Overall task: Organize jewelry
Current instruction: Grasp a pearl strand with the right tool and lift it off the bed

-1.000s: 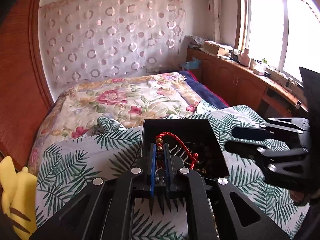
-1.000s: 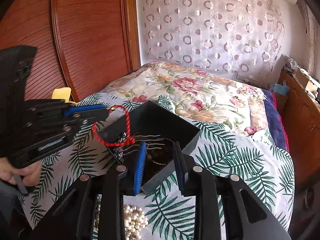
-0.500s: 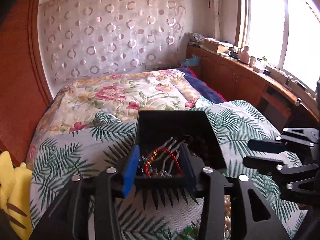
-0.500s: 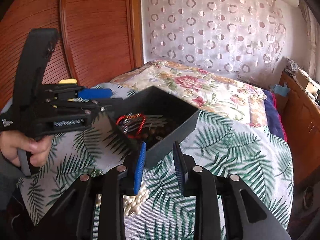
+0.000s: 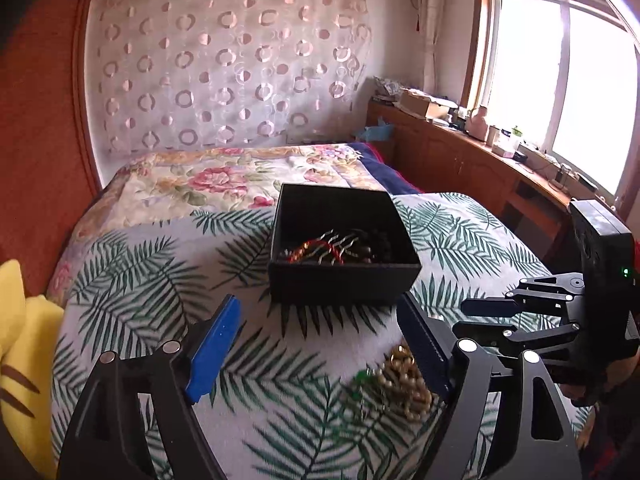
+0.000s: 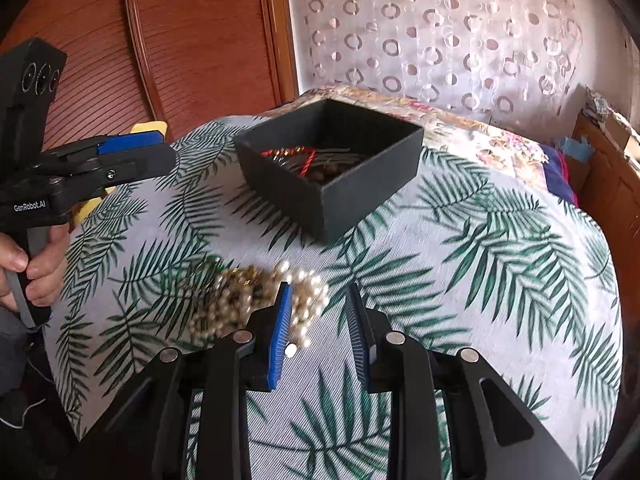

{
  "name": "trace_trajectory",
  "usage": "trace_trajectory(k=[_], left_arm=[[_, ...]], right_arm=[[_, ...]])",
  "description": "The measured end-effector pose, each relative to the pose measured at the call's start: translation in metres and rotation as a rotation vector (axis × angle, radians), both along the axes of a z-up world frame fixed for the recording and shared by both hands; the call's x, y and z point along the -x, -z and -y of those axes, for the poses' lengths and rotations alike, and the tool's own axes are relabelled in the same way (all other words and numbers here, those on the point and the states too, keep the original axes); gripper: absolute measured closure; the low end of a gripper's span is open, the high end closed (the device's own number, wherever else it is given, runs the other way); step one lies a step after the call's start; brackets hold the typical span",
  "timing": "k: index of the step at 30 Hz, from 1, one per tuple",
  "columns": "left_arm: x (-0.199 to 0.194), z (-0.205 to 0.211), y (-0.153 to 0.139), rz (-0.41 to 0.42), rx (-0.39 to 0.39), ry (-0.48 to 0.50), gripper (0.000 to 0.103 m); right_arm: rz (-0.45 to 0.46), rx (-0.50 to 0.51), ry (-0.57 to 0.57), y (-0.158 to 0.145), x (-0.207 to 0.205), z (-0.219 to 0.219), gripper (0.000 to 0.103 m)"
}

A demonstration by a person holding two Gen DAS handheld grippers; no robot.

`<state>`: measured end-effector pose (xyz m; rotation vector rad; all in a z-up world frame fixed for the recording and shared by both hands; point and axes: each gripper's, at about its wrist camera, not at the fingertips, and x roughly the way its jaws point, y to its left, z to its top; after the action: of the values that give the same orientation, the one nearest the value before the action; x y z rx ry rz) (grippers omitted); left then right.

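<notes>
1. The black box (image 5: 344, 276) sits on the palm-leaf bedspread (image 6: 500, 248) of the bed. Inside it lie a red cord bracelet (image 6: 298, 157), some silver hairpins (image 5: 340, 240) and dark beads (image 5: 378, 242).
2. A heap of pearl and gold-bead jewelry (image 6: 256, 296) lies on the bedspread, near the box but outside it. In the left wrist view the same heap (image 5: 400, 380) shows just inside the left tongs' right finger.
3. The left tongs (image 5: 320, 344) are spread wide and hold nothing. They hang above the bedspread, on the near side of the box.
4. The right tongs (image 6: 318, 312) are parted and empty too. Their left pad (image 6: 280, 336) is right against the pearl end of the heap, though actual contact cannot be told.
5. Judged from this layout, some pieces are already stowed, and the step in hand is picking up the pearl heap.
6. The next move likely calls for shifting the right tongs a little left so the strands lie between the pads, then lowering and closing gently.
7. The strands are loose and tangled, so a partial pinch could let loops trail or drop on the way to the box.
</notes>
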<state>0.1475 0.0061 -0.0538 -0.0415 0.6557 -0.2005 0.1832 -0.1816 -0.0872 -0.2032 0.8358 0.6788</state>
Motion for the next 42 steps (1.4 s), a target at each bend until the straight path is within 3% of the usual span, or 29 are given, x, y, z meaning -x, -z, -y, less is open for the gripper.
trace_trajectory(k=[13,20,23,26,42], left_arm=[[0.022,-0.011,0.016,-0.022,0.018,-0.017,0.025],[0.024,-0.01,0.016,-0.021,0.028,-0.014,0.025],[0.024,-0.01,0.017,-0.024,0.028,-0.013,0.025],[0.026,-0.009,0.02,-0.029,0.029,-0.011,0.025],[0.031,-0.005,0.03,-0.053,0.022,0.001,0.025]], right_arm=[[-0.043,-0.033,-0.021,0.005,0.0,-0.017,0.073],[-0.041,0.004,0.013,0.008,-0.012,-0.029,0.073],[-0.039,0.001,0.016,0.007,-0.015,-0.029,0.094],[-0.025,-0.016,0.008,0.003,-0.014,-0.027,0.095],[0.193,-0.12,0.011,-0.083,0.016,0.011,0.095]])
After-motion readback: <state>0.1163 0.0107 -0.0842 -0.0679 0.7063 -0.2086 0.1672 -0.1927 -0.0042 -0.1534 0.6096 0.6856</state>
